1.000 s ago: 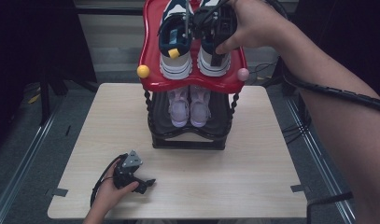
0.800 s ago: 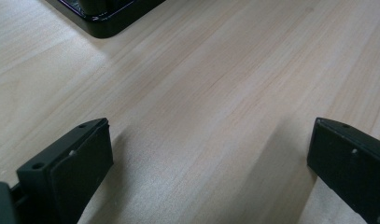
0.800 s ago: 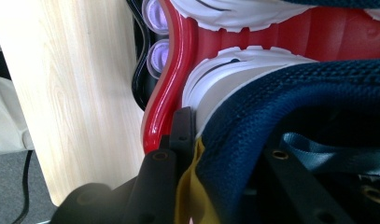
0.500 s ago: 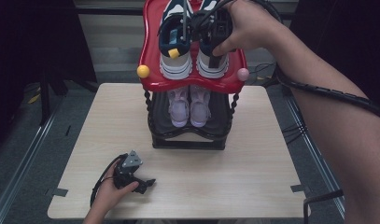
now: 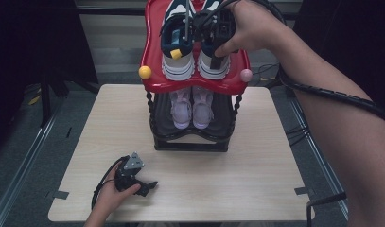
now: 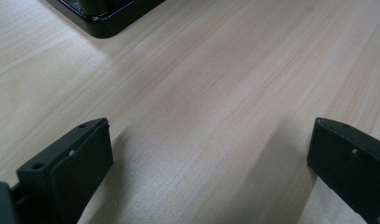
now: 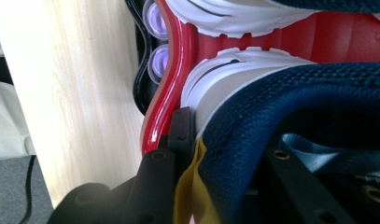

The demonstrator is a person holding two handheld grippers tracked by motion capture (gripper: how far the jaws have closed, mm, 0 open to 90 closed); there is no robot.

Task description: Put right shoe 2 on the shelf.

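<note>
Near the front edge of the tabletop (image 5: 256, 189), toward its left corner, the left gripper (image 5: 147, 186) rests in the person's left hand (image 5: 109, 198). In the left gripper view its two black jaws stand wide apart with only bare wood between them, and a corner of the rack's black base (image 6: 106, 21) lies well ahead of them.

Farther back, in the middle of the tabletop, stands a two-tier shoe rack (image 5: 190, 142). Its lower black tier holds a pair of pale lilac sneakers (image 5: 192, 106), set side by side with their toes toward the front edge. Above them sits the red top tray (image 5: 195, 85), with a yellow knob (image 5: 144, 72) at its front left corner and a pink knob (image 5: 246, 74) at its front right corner.

On that red tray rests a pair of navy and white sneakers (image 5: 178, 64), toes also toward the front edge. The right gripper (image 5: 214, 35), held in the person's right hand (image 5: 249, 23), reaches in from above over the right-hand shoe of this pair. In the right gripper view one jaw lies on the outside of the shoe's navy mesh collar (image 7: 290, 107) and the other inside the opening, so the jaws are clamped on the collar at the heel, beside a yellow tab (image 7: 187, 186). The shoe's white sole sits on the tray, just by its raised red rim (image 7: 171, 93).
</note>
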